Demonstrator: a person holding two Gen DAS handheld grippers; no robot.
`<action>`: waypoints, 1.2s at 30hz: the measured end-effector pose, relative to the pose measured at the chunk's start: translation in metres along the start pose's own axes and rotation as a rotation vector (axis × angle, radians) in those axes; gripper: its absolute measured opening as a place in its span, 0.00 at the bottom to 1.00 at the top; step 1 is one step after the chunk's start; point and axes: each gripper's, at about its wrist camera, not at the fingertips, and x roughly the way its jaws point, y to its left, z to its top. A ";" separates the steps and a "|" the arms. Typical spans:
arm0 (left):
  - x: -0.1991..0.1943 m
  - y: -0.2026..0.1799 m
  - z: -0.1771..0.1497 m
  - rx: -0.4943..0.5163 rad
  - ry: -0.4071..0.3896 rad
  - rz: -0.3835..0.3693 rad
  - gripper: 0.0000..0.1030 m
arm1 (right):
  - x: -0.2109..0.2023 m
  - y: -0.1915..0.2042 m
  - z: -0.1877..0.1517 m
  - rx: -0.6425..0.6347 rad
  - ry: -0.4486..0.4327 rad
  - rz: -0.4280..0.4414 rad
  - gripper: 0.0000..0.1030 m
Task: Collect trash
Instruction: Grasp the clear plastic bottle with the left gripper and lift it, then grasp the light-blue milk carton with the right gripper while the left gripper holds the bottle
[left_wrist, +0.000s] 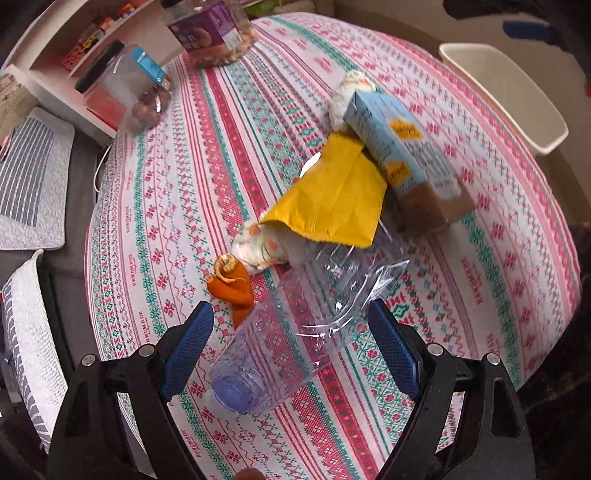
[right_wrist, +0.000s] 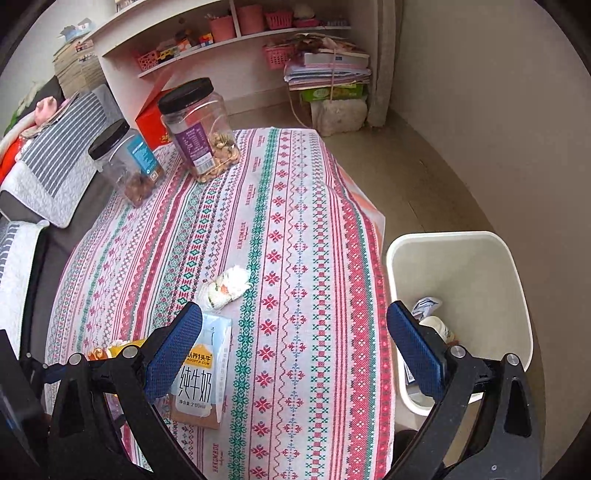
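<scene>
Trash lies on a patterned tablecloth (left_wrist: 498, 236). A clear crushed plastic bottle (left_wrist: 273, 350) with a purple cap lies between the fingers of my open left gripper (left_wrist: 291, 314), untouched by the pads. Beyond it lie orange peel (left_wrist: 234, 286), a crumpled tissue (left_wrist: 258, 247), a yellow paper bag (left_wrist: 332, 195) and a blue milk carton (left_wrist: 399, 147). My right gripper (right_wrist: 295, 314) is open and empty above the table edge; the milk carton (right_wrist: 201, 373) is by its left finger, and a crumpled wrapper (right_wrist: 227, 286) lies ahead. A white trash bin (right_wrist: 461, 266) with some trash inside stands on the floor at right.
Two clear snack jars with black lids (right_wrist: 197, 129) (right_wrist: 125, 162) stand at the table's far end. A shelf (right_wrist: 221, 40) with pink baskets is behind. A sofa with striped cushions (right_wrist: 55, 162) runs along the table's left side. The bin also shows in the left wrist view (left_wrist: 506, 96).
</scene>
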 end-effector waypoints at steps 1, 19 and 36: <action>0.007 -0.002 -0.001 0.015 0.015 0.000 0.81 | 0.004 0.004 -0.001 -0.007 0.012 0.000 0.93; -0.052 0.052 -0.003 -0.177 -0.226 -0.144 0.60 | 0.046 0.044 -0.009 -0.079 0.149 0.037 0.93; -0.070 0.141 -0.014 -0.582 -0.376 -0.142 0.55 | 0.086 0.105 -0.034 -0.196 0.264 0.095 0.52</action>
